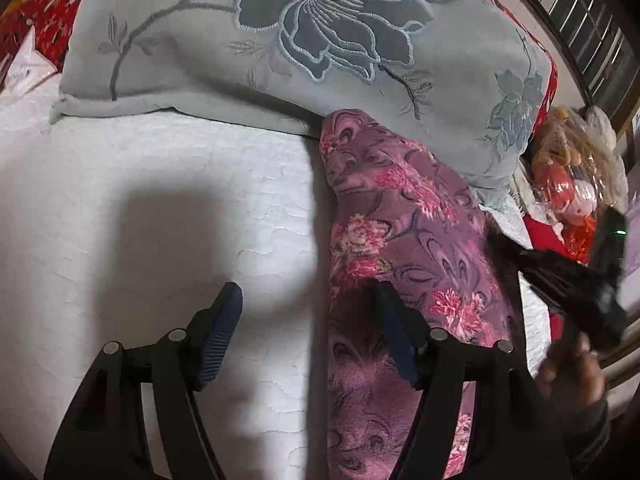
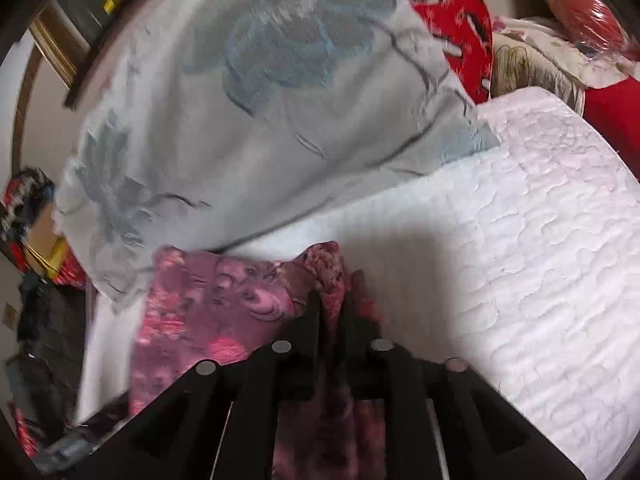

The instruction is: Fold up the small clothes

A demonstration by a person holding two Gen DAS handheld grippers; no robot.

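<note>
A purple garment with pink flowers [image 1: 404,248] lies in a long strip on the white quilted bed [image 1: 160,208], running from the near edge toward a grey pillow with an embroidered flower [image 1: 304,40]. Its far end touches the pillow's lower edge.

The left hand-held gripper [image 1: 310,340] is spread wide, holding nothing. Its 2 dark blue ribbed pads [image 1: 218,344] stand well apart: 1 hangs over bare bed beside the garment's left edge, the other over the garment itself. Whether that finger touches the cloth cannot be told. A dark shadow falls on the quilt just ahead of it.

In the left wrist view, the right hand-held gripper [image 1: 576,280] shows at the right edge as a blurred black shape with a small green light, and a bare hand [image 1: 568,364] holds it from below.

The right wrist view shows that gripper [image 2: 330,304] pinched together on a bunched fold of the garment [image 2: 224,304], with cloth rising between the 2 fingers and trailing back under them. The rest of the garment spreads to the left, against the pillow [image 2: 260,112]. This view is motion-blurred.

Red patterned fabric [image 2: 452,12] lies behind the pillow, and plastic-wrapped toys [image 1: 568,168] sit beyond the bed's right side.
</note>
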